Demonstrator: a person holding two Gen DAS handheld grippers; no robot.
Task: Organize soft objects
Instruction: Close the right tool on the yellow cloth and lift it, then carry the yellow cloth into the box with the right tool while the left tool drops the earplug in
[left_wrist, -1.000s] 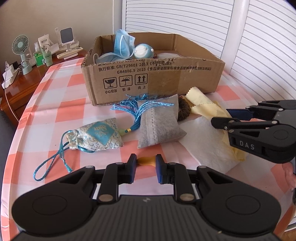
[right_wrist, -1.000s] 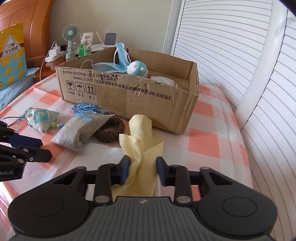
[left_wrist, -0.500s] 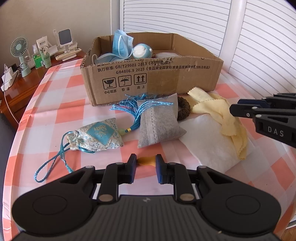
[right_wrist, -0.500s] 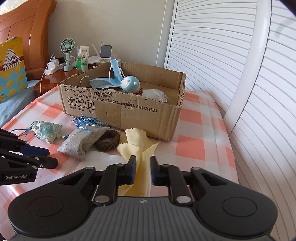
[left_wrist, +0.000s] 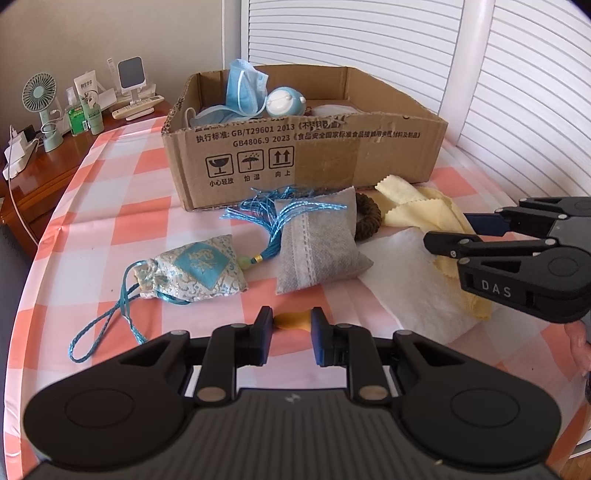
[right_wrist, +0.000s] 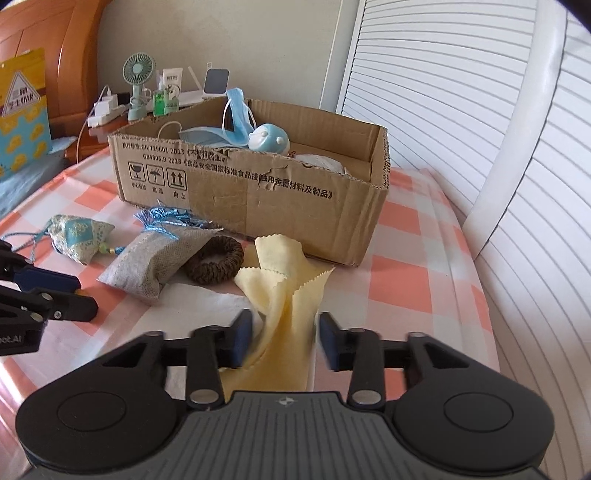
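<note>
pale yellow pinked-edge cloth (right_wrist: 284, 295): crumpled, lying between spread jaws of right tool (right_wrist: 285, 339), ungripped | left tool (left_wrist: 291, 334): parted, holding nothing | pink-and-white checked worktop (right_wrist: 406, 280), brown cardboard box (right_wrist: 258, 184) behind, white louvred shutters (right_wrist: 461, 92)

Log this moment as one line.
left hand-held gripper: open, idle | right hand-held gripper: open around yellow cloth | cardboard box: holds masks

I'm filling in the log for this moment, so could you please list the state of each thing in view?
Left gripper: open, empty.
Right gripper: open, astride the yellow cloth.
Yellow cloth: crumpled, on the table.
Cardboard box: open, partly filled.
Grey pouch: lying flat.
Blue sachet: drawn shut, on its side.
</note>
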